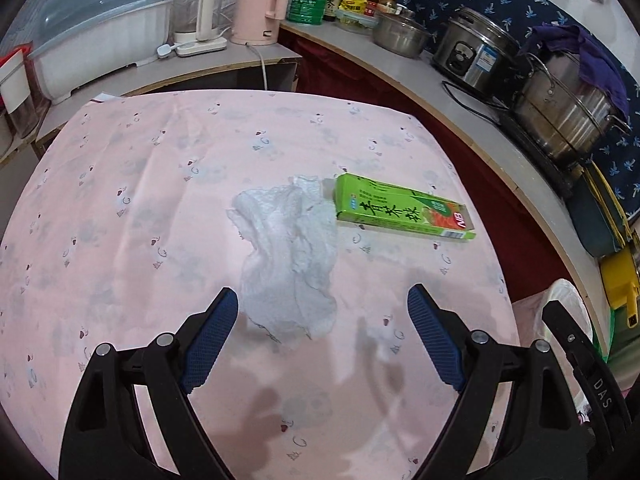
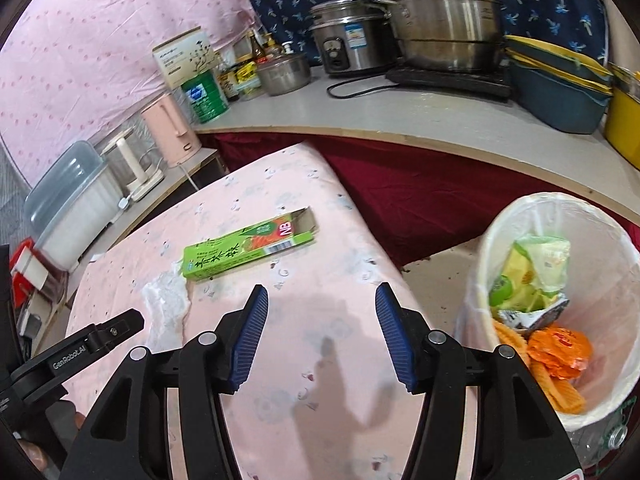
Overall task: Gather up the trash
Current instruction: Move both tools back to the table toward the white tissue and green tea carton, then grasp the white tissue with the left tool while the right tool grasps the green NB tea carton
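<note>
While left gripper [image 1: 323, 294] jaws gape, tissue [image 1: 286, 256] lies between tips; right gripper [image 2: 322, 294] jaws opening, empty.

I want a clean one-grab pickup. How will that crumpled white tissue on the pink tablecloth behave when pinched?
The crumpled white tissue looks thin and wrinkled, so it will probably be floppy and very light. It lies spread out, so part may dangle. One edge meets the green carton, which could get nudged.
</note>
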`<state>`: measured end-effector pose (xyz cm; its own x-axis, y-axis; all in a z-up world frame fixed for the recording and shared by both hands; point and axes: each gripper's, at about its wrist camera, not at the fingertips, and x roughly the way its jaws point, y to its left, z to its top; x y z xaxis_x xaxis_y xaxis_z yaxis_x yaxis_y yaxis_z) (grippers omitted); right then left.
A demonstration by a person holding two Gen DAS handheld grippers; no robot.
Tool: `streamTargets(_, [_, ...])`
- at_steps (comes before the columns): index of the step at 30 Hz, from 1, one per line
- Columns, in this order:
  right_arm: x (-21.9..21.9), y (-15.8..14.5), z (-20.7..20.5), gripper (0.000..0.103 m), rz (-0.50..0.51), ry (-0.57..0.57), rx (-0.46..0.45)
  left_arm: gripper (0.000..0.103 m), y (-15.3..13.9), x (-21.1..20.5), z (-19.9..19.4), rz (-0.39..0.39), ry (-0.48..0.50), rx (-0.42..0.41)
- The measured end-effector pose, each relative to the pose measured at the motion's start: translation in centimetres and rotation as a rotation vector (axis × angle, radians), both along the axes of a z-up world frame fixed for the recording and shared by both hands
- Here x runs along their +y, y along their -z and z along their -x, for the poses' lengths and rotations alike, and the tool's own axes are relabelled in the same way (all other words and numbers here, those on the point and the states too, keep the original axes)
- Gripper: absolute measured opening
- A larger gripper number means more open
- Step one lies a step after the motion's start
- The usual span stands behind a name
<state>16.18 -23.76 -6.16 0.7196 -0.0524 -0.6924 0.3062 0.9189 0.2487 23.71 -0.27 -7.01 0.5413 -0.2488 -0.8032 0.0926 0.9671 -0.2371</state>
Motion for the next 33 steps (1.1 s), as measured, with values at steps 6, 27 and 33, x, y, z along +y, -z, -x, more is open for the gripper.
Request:
streamTargets(6, [0.9, 1.4, -3.2, 0.055, -0.005, -0.032, 0.026, 0.088, 2.5, 1.0, -2.7, -0.011, -0.055, 0.057])
streamTargets(27, [0.2, 4.2, -14.5, 0.055, -0.002, -0.076, 0.080, 0.013, 5.0, 0.1, -8.0, -0.094, -0.024, 0.064])
streamTargets(33, [0.2, 5.7, -15.9, 0.055, -0.028, -0.083, 0.114, 0.009, 5.1, 0.6, -7.9, -0.079, -0.027, 0.068])
